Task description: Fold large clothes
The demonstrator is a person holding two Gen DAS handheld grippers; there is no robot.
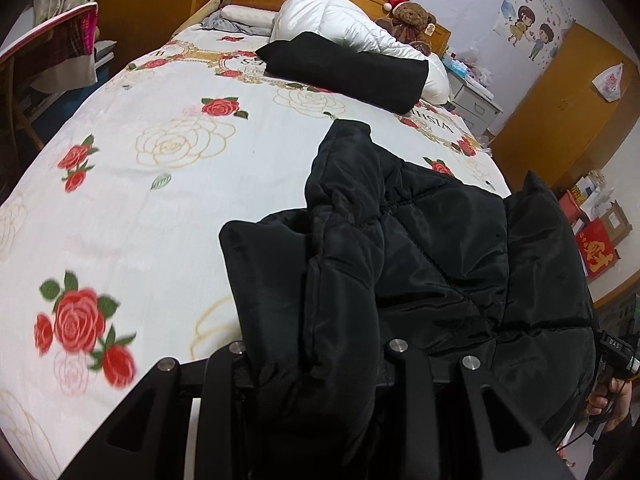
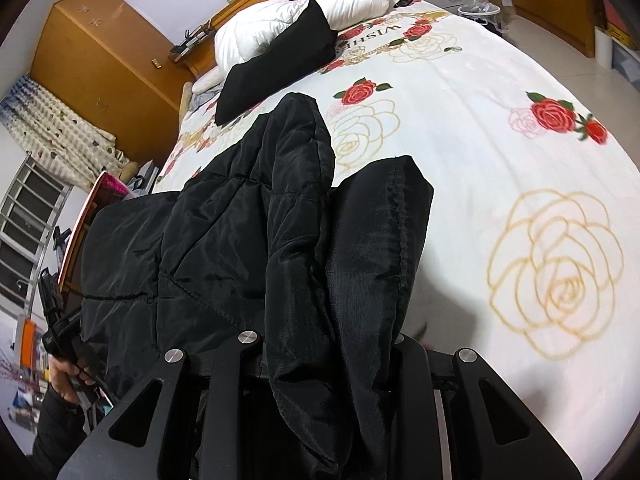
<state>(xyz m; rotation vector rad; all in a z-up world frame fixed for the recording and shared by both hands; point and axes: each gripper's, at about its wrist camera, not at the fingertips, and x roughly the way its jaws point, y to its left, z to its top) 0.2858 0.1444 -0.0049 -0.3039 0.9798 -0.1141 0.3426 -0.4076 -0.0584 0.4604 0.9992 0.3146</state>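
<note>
A black quilted puffer jacket (image 1: 420, 240) hangs between both grippers above the rose-print bed cover (image 1: 160, 184). My left gripper (image 1: 316, 364) is shut on a bunched edge of the jacket, with the padded fabric filling the space between its jaws. My right gripper (image 2: 328, 356) is shut on the other edge of the jacket (image 2: 248, 216), next to the shiny lining. The fingertips of both are hidden by fabric. The right gripper also shows at the far right of the left wrist view (image 1: 616, 356), and the left gripper at the far left of the right wrist view (image 2: 56, 320).
A folded black garment (image 1: 348, 68) lies near the head of the bed against a white duvet (image 1: 340, 20). A teddy bear (image 1: 410, 18) sits at the wooden headboard. A chair (image 1: 48, 52) stands left of the bed, with drawers (image 1: 476, 100) and wardrobes on the right.
</note>
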